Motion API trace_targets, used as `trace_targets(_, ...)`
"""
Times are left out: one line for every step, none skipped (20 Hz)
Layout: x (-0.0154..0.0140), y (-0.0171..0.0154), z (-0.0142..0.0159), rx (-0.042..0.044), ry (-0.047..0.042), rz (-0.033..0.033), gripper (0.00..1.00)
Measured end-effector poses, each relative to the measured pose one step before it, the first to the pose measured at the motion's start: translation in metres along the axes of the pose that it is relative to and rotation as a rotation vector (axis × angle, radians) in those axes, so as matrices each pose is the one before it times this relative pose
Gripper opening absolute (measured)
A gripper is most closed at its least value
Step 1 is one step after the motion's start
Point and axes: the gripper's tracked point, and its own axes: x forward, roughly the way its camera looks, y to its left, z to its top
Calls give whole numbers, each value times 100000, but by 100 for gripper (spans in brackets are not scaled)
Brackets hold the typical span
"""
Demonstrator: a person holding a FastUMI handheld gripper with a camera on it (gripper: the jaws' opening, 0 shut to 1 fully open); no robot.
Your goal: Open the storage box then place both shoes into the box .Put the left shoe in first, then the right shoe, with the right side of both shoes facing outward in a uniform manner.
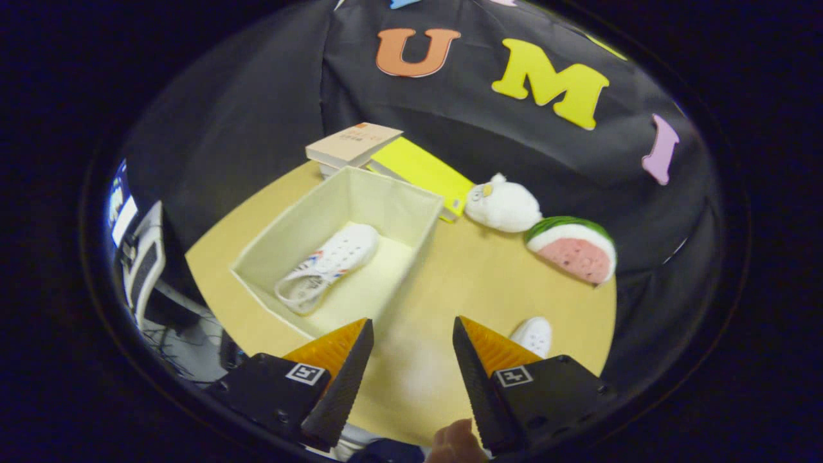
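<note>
A staged recording booth: black cloth wall (257,109) drapes behind a round tabletop (476,283) set with props, namely books (352,144), a plush toy (503,206), a watermelon-slice toy (574,247). A monitor (121,209) and cables (173,334) stand alongside.

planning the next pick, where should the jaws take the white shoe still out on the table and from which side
The second shoe lies on the table beside one finger, which covers most of it; a rounded end shows. The gripper is open, holding nothing. Probably swing toward it, come down from above and close the jaws across its narrow width. The collar cannot be judged.
</note>
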Motion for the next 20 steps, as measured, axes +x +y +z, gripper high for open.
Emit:
trace_targets(415, -1978, -1345, 209, -114, -2166, 81)
trace_targets(296, -1265, -2122, 1806, 3836, 1205, 82)
trace_targets(282, -1327, -1626, 2946, 2494, 2356, 82)
trace_targets(591, -1937, -1272, 3711, 2059, 963, 82)
trace_targets(769, -2384, -1004, 3708, 1360, -1232, 83)
trace_targets(808, -2147, -803, 3606, 986, -1467, 83)
trace_targets(904, -1489, -877, 3128, 1387, -275, 83)
trace_targets(846, -1059, -1083, 3223, 2445, 1028, 82)
trace_targets(946, -643, -895, 2029, 2292, 1992, 82)
trace_targets(1016, -559, -750, 1926, 2358, 1530, 80)
trace_targets(1102, -379, -679, 1360, 2225, 1295, 80)
trace_targets(1030, -319, -639, 1088, 2185, 808, 80)
trace_targets(1073, -307, -387, 1232, 2196, 176, 80)
trace_targets(1063, -451, -535, 1431, 2467, -724, 80)
trace_targets(954, -122, -369, 1173, 1893, 457, 80)
trace_targets(869, 62, -163, 831, 1289, 1296, 80)
trace_targets(855, 477, -289, 781, 1545, 3176, 80)
trace_targets(595, 618, -240, 785, 1262, 3946, 80)
trace_targets(719, -61, -312, -39, 1468, 1526, 79)
trace_targets(672, -876, -402, -1267, 3324, -3081, 78)
